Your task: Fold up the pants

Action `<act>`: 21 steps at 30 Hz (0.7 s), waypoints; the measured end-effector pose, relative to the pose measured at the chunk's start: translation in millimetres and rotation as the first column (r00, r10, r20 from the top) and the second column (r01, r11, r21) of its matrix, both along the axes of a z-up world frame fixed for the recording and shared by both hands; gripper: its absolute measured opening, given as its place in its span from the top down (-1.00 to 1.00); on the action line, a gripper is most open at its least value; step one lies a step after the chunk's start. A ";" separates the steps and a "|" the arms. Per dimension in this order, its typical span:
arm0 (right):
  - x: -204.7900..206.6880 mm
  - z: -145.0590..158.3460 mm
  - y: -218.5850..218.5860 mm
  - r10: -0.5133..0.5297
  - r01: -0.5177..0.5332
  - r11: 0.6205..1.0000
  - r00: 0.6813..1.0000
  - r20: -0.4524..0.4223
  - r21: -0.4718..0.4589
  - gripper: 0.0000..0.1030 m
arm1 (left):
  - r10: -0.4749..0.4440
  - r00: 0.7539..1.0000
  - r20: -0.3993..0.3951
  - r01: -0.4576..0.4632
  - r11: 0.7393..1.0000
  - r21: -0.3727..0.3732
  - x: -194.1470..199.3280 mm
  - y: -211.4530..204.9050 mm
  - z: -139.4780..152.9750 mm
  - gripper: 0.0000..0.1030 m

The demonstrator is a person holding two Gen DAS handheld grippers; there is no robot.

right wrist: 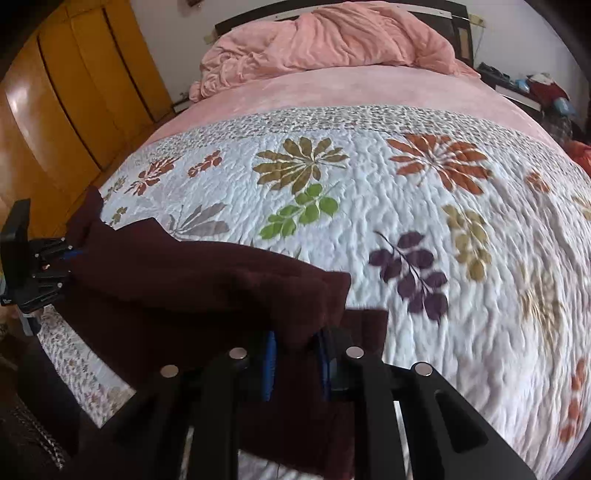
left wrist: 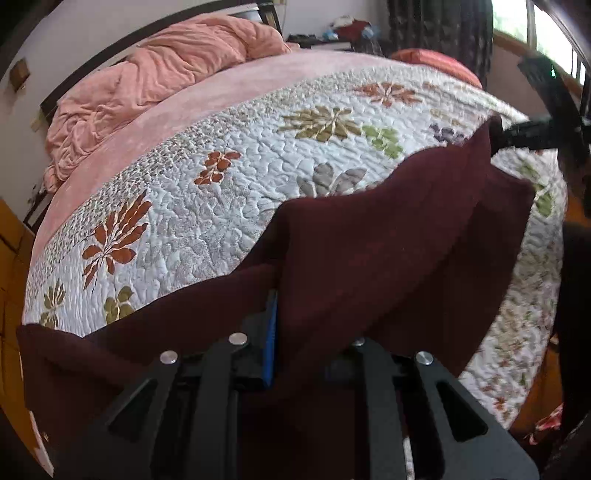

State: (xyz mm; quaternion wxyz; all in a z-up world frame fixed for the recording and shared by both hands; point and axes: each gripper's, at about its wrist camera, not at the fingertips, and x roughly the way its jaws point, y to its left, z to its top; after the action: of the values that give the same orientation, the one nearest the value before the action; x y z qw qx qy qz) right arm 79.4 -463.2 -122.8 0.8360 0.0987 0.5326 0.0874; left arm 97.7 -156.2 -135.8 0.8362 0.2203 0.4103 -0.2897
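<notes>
Dark maroon pants hang stretched between my two grippers, above the near edge of a floral quilt. In the left wrist view my left gripper is shut on one end of the cloth, which drapes over its right finger; a blue pad shows. My right gripper pinches the far end at upper right. In the right wrist view the pants are bunched between the blue pads of my right gripper, which is shut. My left gripper grips the far left end.
The quilt covers the bed, with a pink sheet and a rumpled pink duvet at the headboard. An orange wooden wardrobe stands on the left. A cluttered nightstand and dark curtains are beyond the bed.
</notes>
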 end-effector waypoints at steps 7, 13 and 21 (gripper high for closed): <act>-22.3 -5.7 0.7 -0.012 0.008 1.000 0.992 -0.122 -0.030 0.62 | 0.018 0.996 -0.082 -0.020 0.999 -0.027 -37.3 -5.2 -18.9 0.67; -40.9 -18.6 -9.6 -0.086 0.071 0.995 0.970 -0.229 -0.073 0.14 | 0.080 0.991 -0.109 -0.080 0.997 0.002 -52.9 -12.1 -51.9 0.64; -68.4 39.8 5.2 -0.084 0.066 0.987 0.990 -0.117 -0.149 -0.51 | 0.098 0.990 -0.100 -0.097 0.995 0.012 -51.2 -19.4 -53.7 0.52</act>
State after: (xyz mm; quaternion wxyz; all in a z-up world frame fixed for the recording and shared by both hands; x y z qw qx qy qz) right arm 11.0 -458.0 -82.9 0.8093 0.0631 0.5839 0.0106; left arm 46.5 -175.6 -189.5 0.8269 0.1882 0.4630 -0.2577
